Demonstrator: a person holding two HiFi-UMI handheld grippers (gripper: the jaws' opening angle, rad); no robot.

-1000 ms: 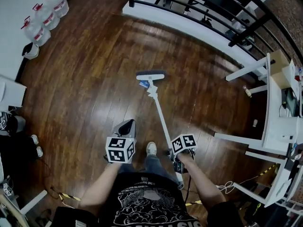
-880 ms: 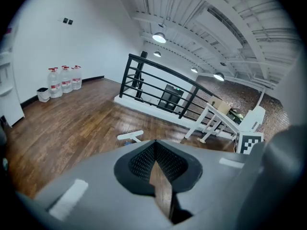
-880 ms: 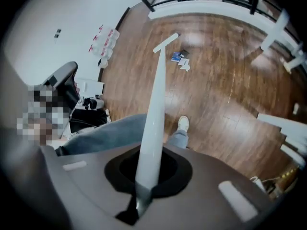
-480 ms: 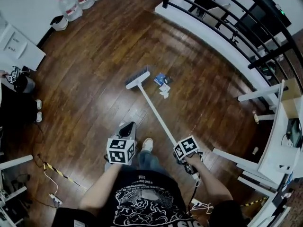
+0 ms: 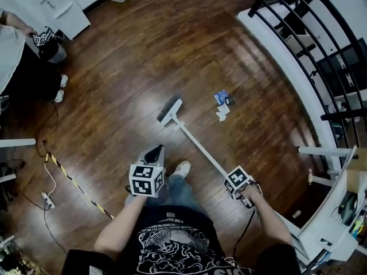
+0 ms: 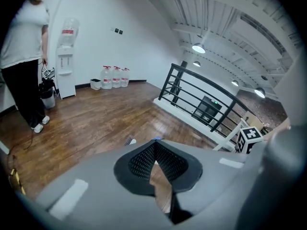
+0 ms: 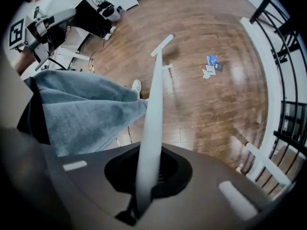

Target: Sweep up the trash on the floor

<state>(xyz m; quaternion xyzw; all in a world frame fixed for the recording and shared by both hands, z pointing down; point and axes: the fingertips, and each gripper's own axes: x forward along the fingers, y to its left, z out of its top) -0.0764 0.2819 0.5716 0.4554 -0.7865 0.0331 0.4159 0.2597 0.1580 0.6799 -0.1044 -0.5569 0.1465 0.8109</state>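
Observation:
A white broom lies slanted across the wooden floor, with its brush head point(image 5: 170, 109) ahead of my shoe. Its long handle point(image 5: 200, 148) runs back to my right gripper point(image 5: 238, 183), which is shut on it. In the right gripper view the handle point(image 7: 154, 109) rises from between the jaws of the right gripper point(image 7: 148, 176) to the brush head point(image 7: 162, 44). The trash, a blue wrapper point(image 5: 223, 98) and white paper scraps point(image 5: 221, 113), lies to the right of the brush head, apart from it. My left gripper point(image 5: 155, 152) hovers by my left leg, shut and empty point(image 6: 154, 143).
A person point(image 5: 14, 50) stands at the far left beside a dark bin point(image 5: 50, 49) and a white cabinet point(image 5: 57, 4). A black railing point(image 5: 304, 33) curves along the right. White table legs point(image 5: 327, 152) stand at right. A striped cable point(image 5: 74, 179) crosses the floor at left. Water bottles point(image 6: 115, 76) line the wall.
The brush head was on the trash a second ago; it has swung left and back toward me, leaving the trash to its right. My head view has turned.

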